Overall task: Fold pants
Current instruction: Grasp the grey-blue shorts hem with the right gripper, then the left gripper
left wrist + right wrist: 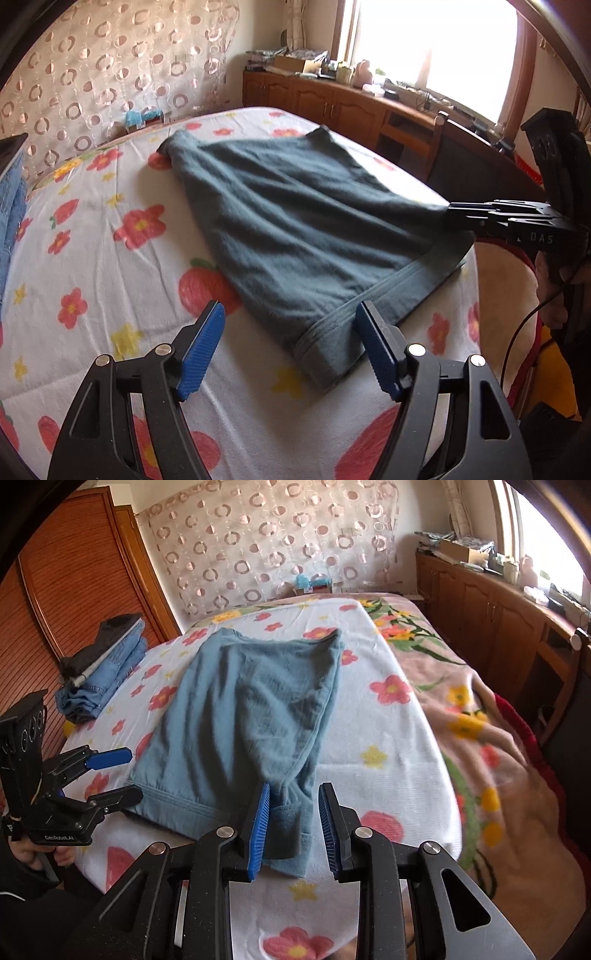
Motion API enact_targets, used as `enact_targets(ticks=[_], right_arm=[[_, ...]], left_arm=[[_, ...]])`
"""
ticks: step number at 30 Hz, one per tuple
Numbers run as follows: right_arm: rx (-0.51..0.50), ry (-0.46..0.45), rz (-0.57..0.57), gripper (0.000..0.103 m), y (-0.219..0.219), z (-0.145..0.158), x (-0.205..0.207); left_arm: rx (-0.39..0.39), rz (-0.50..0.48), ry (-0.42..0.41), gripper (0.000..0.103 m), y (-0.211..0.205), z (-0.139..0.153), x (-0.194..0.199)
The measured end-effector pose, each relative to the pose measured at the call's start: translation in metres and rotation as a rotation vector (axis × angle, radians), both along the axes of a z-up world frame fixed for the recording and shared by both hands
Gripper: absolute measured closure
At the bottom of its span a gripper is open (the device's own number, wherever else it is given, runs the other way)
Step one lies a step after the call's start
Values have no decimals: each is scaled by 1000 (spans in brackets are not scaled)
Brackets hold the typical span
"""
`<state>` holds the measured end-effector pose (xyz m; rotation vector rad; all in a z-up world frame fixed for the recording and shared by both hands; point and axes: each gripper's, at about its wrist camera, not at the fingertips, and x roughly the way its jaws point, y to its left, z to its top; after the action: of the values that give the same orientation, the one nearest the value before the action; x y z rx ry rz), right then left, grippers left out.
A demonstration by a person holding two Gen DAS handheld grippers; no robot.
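Grey-blue pants (295, 229) lie folded in half on the flowered sheet, waistband toward me; they also show in the right wrist view (243, 716). My left gripper (291, 332) is open, its blue pads either side of the waistband's left corner, just above it. It shows in the right wrist view (122, 775) at the waistband's left end. My right gripper (293, 823) is open with the waistband's right corner lifted between its pads, the left pad touching the cloth. In the left wrist view the right gripper (454, 212) meets the raised cloth edge-on.
A stack of folded jeans (103, 672) lies at the bed's far left by a wooden wardrobe (74, 583). A floral blanket (472, 716) covers the bed's right side. Wooden cabinets (332, 99) with clutter stand under the window. A patterned headboard cover (266, 542) is behind.
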<state>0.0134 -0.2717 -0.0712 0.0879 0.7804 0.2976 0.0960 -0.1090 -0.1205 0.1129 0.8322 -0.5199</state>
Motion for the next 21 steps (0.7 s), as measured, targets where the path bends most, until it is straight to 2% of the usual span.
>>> enact_targets(ticks=[7,11,16,21], right_arm=[[-33,57,-4,75,4,-13,5],[-12,75,-11,75,2,-13,8],[17,88,-7,75,0,-15,11],[26,82,-1,75,0,-17,9]], left_arm=[[-6,13,0,30,5,-4,-4],[-28,-3,6,42,5,-3,-5],[-63,-30,22,63,2,-3,-10],[-78,-21,24,64,3,-4,-14]])
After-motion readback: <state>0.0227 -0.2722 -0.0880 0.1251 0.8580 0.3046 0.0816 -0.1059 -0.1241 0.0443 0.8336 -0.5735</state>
